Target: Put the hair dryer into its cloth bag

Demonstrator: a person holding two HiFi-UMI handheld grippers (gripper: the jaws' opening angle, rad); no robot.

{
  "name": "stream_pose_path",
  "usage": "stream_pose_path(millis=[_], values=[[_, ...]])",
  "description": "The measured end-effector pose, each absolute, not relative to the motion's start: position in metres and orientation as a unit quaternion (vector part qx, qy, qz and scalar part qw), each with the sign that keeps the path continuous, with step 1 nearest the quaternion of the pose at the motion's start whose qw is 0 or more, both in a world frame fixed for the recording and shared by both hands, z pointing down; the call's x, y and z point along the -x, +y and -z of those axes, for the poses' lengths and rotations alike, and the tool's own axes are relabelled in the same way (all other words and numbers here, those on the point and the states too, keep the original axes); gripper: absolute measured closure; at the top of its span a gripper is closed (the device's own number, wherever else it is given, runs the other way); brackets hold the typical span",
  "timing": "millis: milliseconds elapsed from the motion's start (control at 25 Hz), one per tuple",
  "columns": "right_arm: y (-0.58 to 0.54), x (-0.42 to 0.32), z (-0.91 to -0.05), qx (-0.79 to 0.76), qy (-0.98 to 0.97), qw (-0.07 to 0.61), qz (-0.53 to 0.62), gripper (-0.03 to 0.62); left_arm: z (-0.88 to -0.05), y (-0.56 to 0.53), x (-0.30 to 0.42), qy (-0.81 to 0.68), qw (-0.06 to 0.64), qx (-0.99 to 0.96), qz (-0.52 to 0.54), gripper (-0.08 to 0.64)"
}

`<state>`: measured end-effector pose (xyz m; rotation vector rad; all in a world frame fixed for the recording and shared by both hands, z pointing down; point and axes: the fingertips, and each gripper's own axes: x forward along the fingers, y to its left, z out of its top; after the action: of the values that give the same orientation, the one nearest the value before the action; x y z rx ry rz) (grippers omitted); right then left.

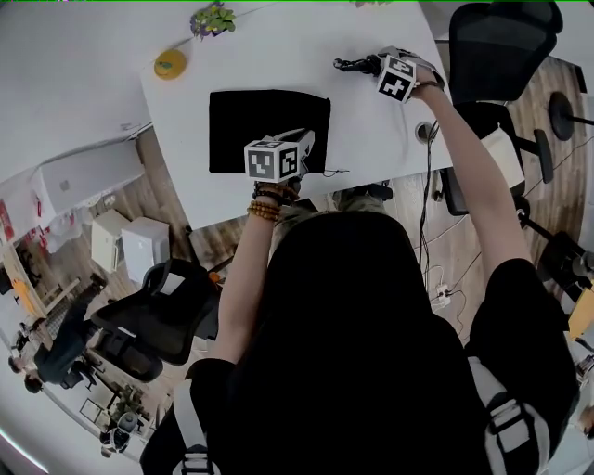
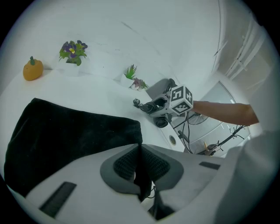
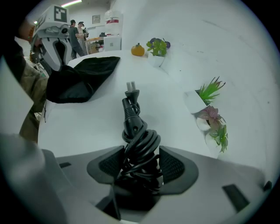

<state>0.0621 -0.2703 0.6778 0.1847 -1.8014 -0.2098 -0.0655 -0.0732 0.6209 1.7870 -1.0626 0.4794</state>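
Pinching the near right corner of the black cloth bag (image 1: 264, 125) with the left gripper (image 2: 140, 151), clenching both pads tight on a fold of the fabric and holding that corner a little above the white table (image 1: 371, 130) (leaving the rest of the bag lying flat and spread out). Stretching the right arm out to the table's far right part and pointing the right gripper (image 3: 142, 165) steeply down there, grasping the hair dryer (image 1: 357, 65) around the part wound in coils of black power cord (image 3: 142, 144), pressing the pads against that bundle from both sides. Leaving the plug (image 3: 131, 89) sticking out beyond the pads, just over the tabletop. Holding the dryer well apart from the bag, off to the bag's right, wholly outside the cloth. Sharing the table with an orange pumpkin ornament (image 1: 170, 63) and a pot of purple flowers (image 1: 213, 19) along the back edge beyond the bag, and with small potted plants (image 3: 210, 98) standing near the dryer by the wall.
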Motion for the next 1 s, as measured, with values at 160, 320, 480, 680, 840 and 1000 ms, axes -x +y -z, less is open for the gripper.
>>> stream_pose_path(millis=[160,320,480,680,840,1000], values=[[-0.238,-0.066,-0.665,-0.067,-0.79,0.6,0.103,0.331,-0.62,-0.071,0.06,-0.43,0.479,-0.737,-0.204,0.52],[-0.2,-0.068,-0.665,-0.051,-0.798,0.591,0.104,0.333,-0.622,-0.067,0.057,-0.427,0.478,-0.738,-0.211,0.52],[-0.168,-0.073,-0.67,-0.038,-0.799,0.59,0.109,0.333,-0.621,-0.064,0.057,-0.43,0.471,-0.739,-0.219,0.52],[-0.134,-0.072,-0.666,-0.036,-0.81,0.576,0.098,0.333,-0.619,-0.06,0.051,-0.427,0.47,-0.742,-0.216,0.52],[-0.113,-0.067,-0.663,-0.027,-0.807,0.581,0.101,0.333,-0.617,-0.056,0.047,-0.431,0.465,-0.743,-0.216,0.52],[-0.098,-0.051,-0.664,-0.015,-0.802,0.587,0.107,0.333,-0.614,-0.057,0.046,-0.436,0.457,-0.747,-0.21,0.52]])
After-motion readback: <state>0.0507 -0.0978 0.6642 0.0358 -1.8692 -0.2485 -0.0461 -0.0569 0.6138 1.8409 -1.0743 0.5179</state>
